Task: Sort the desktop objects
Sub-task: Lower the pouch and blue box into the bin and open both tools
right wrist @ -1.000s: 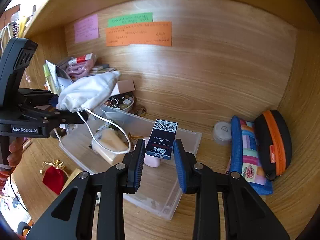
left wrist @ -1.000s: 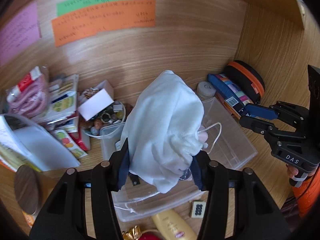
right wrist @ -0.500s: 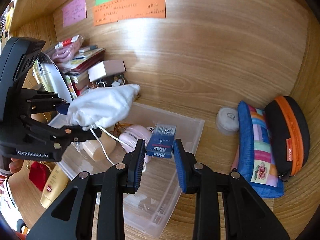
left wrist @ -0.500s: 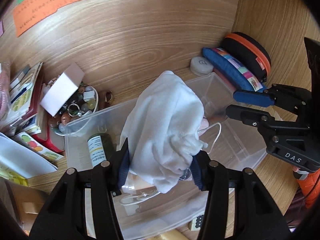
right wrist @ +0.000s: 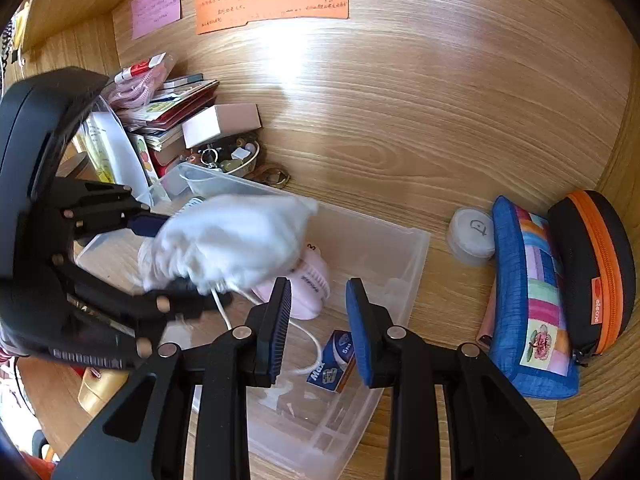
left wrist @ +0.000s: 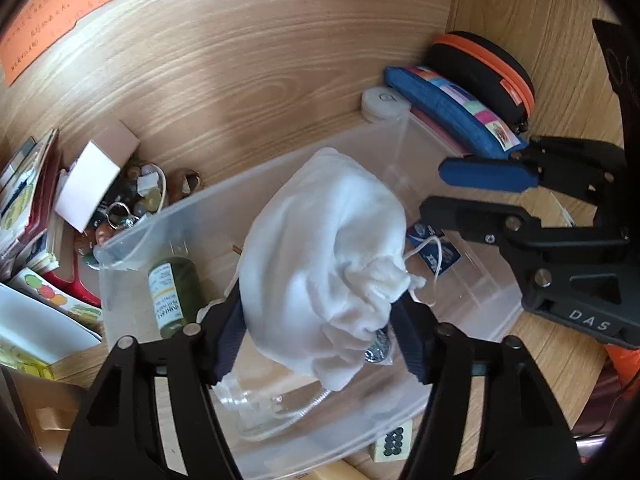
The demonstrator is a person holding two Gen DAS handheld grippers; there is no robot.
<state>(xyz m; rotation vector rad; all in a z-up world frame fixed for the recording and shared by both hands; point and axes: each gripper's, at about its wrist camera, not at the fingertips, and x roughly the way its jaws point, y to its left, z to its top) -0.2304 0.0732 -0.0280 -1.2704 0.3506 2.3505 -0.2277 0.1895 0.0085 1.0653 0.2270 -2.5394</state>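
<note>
Over the clear plastic bin (left wrist: 132, 248) on the wooden desk, the left gripper (left wrist: 316, 328) is clamped on a white drawstring pouch (left wrist: 324, 264), holding it above the bin's middle. The right gripper (right wrist: 320, 316) hangs over the bin's right end with its jaws spread and nothing between them; a small blue staple box (right wrist: 334, 360) lies on the bin floor just below. A green bottle (left wrist: 172, 292) lies at the bin's left end, and a pink brush (right wrist: 310, 284) rests near its back wall.
</note>
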